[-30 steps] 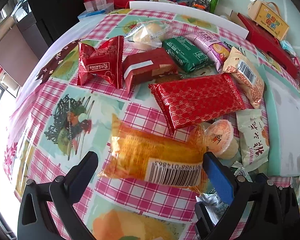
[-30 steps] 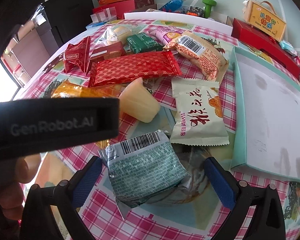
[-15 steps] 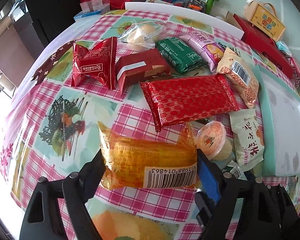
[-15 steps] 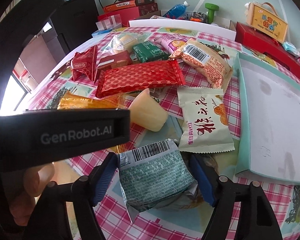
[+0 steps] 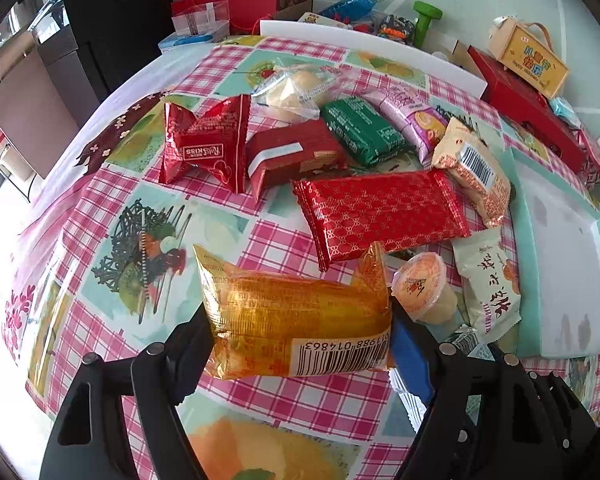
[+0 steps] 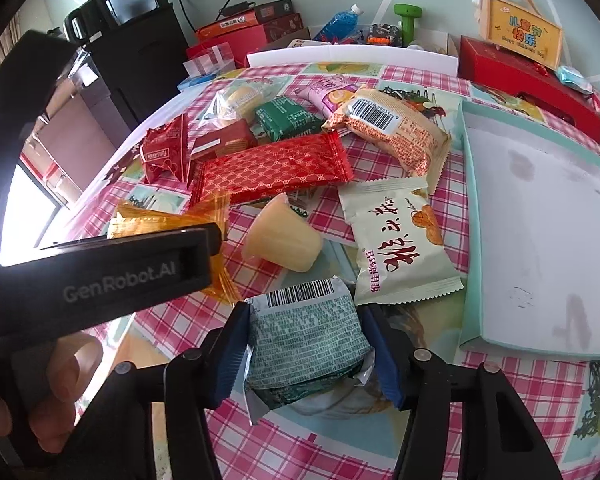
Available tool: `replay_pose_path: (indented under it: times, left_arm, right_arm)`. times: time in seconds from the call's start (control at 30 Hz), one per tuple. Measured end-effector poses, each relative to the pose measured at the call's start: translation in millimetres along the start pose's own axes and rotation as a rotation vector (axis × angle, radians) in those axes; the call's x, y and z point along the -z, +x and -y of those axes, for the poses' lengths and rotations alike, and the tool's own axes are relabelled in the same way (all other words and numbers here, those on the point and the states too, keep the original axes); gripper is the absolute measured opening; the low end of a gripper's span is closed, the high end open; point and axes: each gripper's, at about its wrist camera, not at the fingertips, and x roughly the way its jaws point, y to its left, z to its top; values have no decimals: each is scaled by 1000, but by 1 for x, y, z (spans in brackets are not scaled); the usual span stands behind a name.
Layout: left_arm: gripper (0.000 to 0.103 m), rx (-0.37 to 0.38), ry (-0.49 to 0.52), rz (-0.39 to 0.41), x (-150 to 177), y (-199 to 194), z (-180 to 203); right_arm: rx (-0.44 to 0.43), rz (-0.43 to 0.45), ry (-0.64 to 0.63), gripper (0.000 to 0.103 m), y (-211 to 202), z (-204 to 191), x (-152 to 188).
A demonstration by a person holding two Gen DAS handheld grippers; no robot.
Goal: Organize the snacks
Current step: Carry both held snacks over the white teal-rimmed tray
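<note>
While the left gripper [image 5: 300,332] pinches the orange-gold snack packet [image 5: 296,320] by its two ends, barcode side toward the camera, the right gripper [image 6: 306,354] is clamped on the teal-and-silver packet [image 6: 304,352], its blue pads pressed against both sides of the wrapper. Both packets sit near the front edge of the checked tablecloth [image 5: 112,216], the teal one to the right of the gold one. Just beyond the gold packet lies the long red foil bar [image 5: 380,212], and beside its right end a jelly cup [image 5: 424,288] rests on its side, close to a pale packet with red characters [image 5: 492,280]. Farther back are the red Kiss pouch [image 5: 208,144], a dark red biscuit pack [image 5: 296,156], a green pack [image 5: 360,128], a pink pack [image 5: 412,120], a clear bag of buns [image 5: 296,92] and an orange-patterned packet with a barcode [image 5: 476,168]. Along the right edge of the surface lies the shallow mint-green tray [image 6: 470,208], its white floor bare. In the right wrist view the left gripper's black body crosses the left side, with the person's fingers [image 6: 56,376] wrapped beneath it.
</note>
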Motion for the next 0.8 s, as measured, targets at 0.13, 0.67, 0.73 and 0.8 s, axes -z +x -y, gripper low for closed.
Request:
replay_pose_path:
  times: [0.13, 0.67, 0.73, 0.8]
  left_arm:
    - [81, 12, -16, 33, -1, -8, -5]
    - [81, 90, -105, 203, -10, -49, -18]
    - [81, 96, -103, 210, -11, -51, -15]
    - [81, 109, -95, 209, -12, -52, -10]
  right_arm:
    - [-9, 7, 6, 59, -5, 1, -1]
    - [-27, 143, 28, 58, -47, 5, -14]
    - [-22, 160, 47, 58, -52, 12, -18]
    - [-10, 179, 75, 58, -57, 23, -22]
